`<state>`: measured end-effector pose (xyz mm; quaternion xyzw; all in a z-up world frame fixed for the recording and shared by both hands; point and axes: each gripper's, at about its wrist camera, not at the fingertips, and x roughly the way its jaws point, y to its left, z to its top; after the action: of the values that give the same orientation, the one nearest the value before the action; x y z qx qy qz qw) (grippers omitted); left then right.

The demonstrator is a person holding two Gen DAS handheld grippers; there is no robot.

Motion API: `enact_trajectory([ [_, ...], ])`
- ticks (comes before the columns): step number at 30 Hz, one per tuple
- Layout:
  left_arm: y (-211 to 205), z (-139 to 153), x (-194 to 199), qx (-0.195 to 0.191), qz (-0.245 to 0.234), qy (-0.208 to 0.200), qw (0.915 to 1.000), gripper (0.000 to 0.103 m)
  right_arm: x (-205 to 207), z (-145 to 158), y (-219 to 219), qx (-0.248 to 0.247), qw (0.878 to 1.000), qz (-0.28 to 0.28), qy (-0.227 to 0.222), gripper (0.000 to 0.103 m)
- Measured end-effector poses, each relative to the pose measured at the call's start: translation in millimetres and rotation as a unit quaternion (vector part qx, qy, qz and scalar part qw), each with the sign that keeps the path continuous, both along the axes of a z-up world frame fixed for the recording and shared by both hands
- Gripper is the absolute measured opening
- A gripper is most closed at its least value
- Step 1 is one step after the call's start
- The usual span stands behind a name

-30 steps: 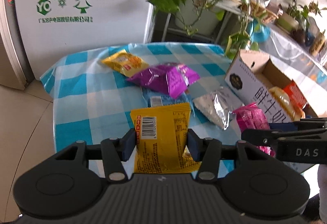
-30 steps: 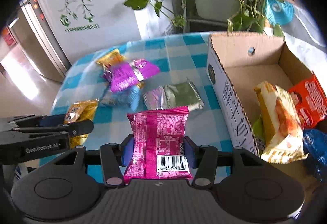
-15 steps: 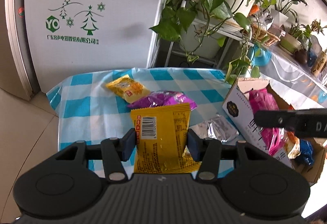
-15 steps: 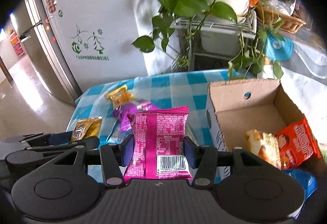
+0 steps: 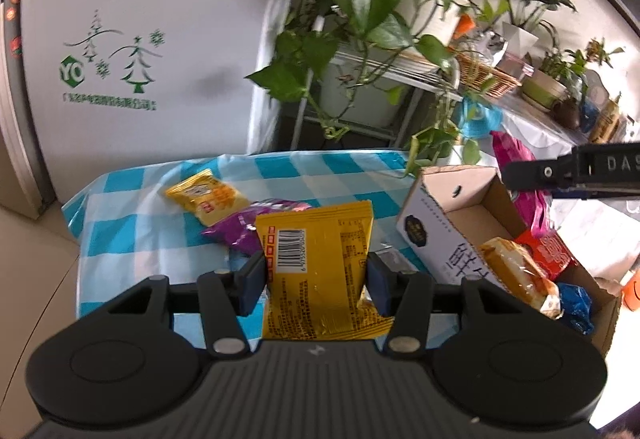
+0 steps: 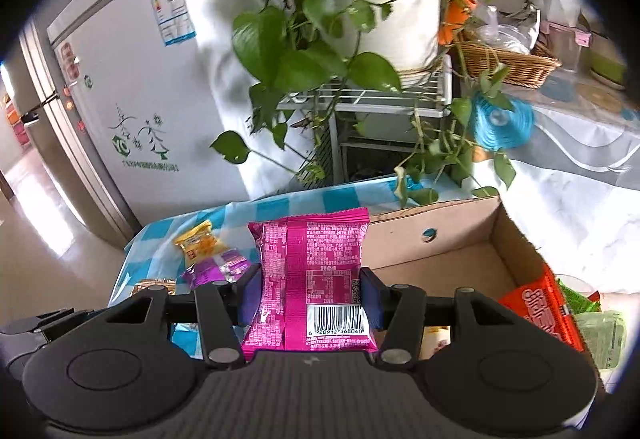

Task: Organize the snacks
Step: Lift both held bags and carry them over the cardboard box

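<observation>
My left gripper [image 5: 316,279] is shut on a yellow snack packet [image 5: 316,263], held above the near part of the checked table [image 5: 132,223]. My right gripper [image 6: 310,293] is shut on a pink snack packet [image 6: 310,275], held above the open cardboard box [image 6: 452,263]; the pink packet also shows in the left wrist view [image 5: 528,195] over the box [image 5: 440,235]. The box holds an orange packet [image 5: 516,271], a red packet [image 5: 548,251] and a blue one [image 5: 574,303]. A yellow packet [image 5: 206,195] and a purple packet [image 5: 256,223] lie on the table.
A white fridge [image 5: 140,39] stands behind the table. A potted trailing plant [image 6: 360,11] on a wire rack hangs over the table's far edge and the box. A side table with baskets and pots [image 5: 540,91] is at the right. A silver packet [image 5: 386,253] lies by the box.
Both grippers have risen and tilted up with their packets. The right gripper has carried the pink packet from over the table to above the box.
</observation>
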<state>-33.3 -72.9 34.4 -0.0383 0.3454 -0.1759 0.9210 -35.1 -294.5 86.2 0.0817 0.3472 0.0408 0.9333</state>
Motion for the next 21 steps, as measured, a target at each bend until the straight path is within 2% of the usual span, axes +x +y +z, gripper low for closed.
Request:
enact_trajectory([
  [3,-11,3,-1,0.005,-0.010,-0.005,0.9999,0.051,-2,3,-14,0.006,1.000,-0.007,-0.004,0.057],
  [8,-35,15,-5,-0.008,-0.034,-0.018,0.9992,0.051,-4,10,-43,0.024,0.999,-0.029,-0.018,0.057],
  [15,-85,21,-8,-0.027,-0.082,-0.013,0.9962,0.051,-7,12,-88,0.043,0.996,-0.079,-0.023,0.057],
  [21,-133,21,-19,-0.028,-0.132,-0.010,0.9908,0.051,-11,9,-106,0.048,0.994,-0.098,-0.018,0.058],
])
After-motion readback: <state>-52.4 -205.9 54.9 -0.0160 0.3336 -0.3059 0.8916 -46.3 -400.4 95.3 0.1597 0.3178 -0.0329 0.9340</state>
